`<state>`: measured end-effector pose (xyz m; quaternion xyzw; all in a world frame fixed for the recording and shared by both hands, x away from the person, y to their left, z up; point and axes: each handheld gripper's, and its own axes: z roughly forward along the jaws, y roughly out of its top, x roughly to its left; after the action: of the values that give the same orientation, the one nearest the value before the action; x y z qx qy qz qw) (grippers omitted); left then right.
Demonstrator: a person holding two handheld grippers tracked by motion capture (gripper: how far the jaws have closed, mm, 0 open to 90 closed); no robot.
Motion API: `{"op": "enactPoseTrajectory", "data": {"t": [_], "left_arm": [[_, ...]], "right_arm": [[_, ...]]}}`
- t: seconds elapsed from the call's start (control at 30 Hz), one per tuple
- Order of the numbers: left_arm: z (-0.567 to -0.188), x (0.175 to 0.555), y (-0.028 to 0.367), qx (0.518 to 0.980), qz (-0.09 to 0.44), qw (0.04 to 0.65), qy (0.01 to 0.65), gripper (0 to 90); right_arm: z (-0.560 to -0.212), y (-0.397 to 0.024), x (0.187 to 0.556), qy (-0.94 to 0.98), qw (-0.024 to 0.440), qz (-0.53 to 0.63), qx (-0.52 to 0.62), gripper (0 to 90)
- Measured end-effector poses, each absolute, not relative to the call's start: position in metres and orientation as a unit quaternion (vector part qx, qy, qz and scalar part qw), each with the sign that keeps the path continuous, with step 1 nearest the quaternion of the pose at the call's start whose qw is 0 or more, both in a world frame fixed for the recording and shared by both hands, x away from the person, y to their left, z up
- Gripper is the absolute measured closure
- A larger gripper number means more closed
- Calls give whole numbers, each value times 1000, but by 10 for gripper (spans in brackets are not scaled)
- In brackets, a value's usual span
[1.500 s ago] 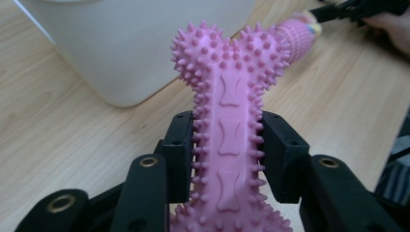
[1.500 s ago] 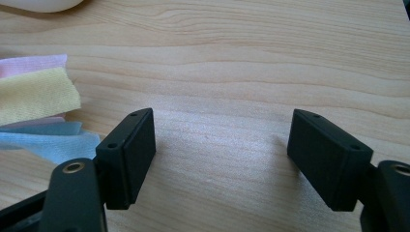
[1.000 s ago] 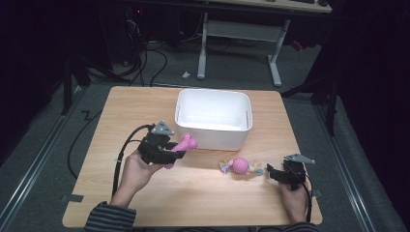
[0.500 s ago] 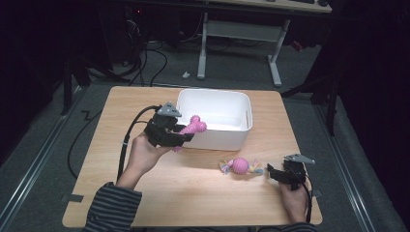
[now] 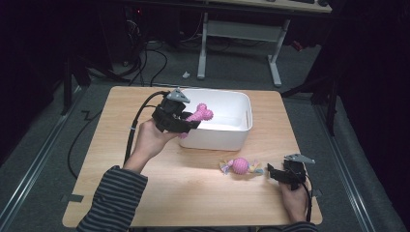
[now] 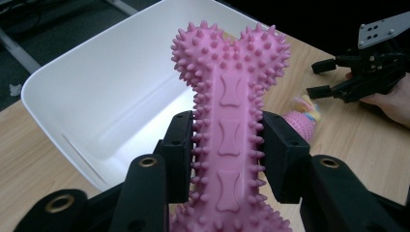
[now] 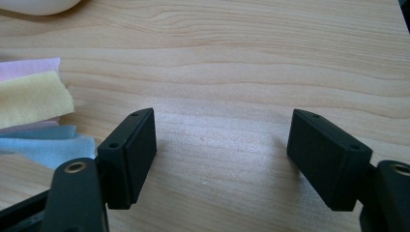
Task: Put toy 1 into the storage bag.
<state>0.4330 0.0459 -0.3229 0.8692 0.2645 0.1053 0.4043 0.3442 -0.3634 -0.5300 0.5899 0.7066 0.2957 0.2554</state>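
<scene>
The pink spiky bone toy was up off the tabletop, pinched around its shaft by the left tool, with its knobbly head poking out over the near-left rim of the white bin. So I'd say the pick was done and the drop was what's left: it wasn't in the bin yet, just hanging at the edge, and it needed to go a bit further over before letting go. Left tool's pads were clamped on both sides of the bone, spikes squished in. The pink ball with fabric tails was lying on the wood in front of the bin, probably next in line. Right tool sat low just beside it, jaws wide apart, nothing between them but bare wood, the coloured strips off to one side
</scene>
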Motion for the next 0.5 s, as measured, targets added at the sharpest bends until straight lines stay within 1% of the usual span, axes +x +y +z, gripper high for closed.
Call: {"op": "enactPoseTrajectory", "data": {"t": [0.3,0.5], "left_arm": [[-328,457,34,866,91,405,280,586],[-336,468,18,876,115,380,275,584]], "right_arm": [[-530,-363,343,706,256,294,591,257],[-530,-363,343,707,257,293,590,256]]}}
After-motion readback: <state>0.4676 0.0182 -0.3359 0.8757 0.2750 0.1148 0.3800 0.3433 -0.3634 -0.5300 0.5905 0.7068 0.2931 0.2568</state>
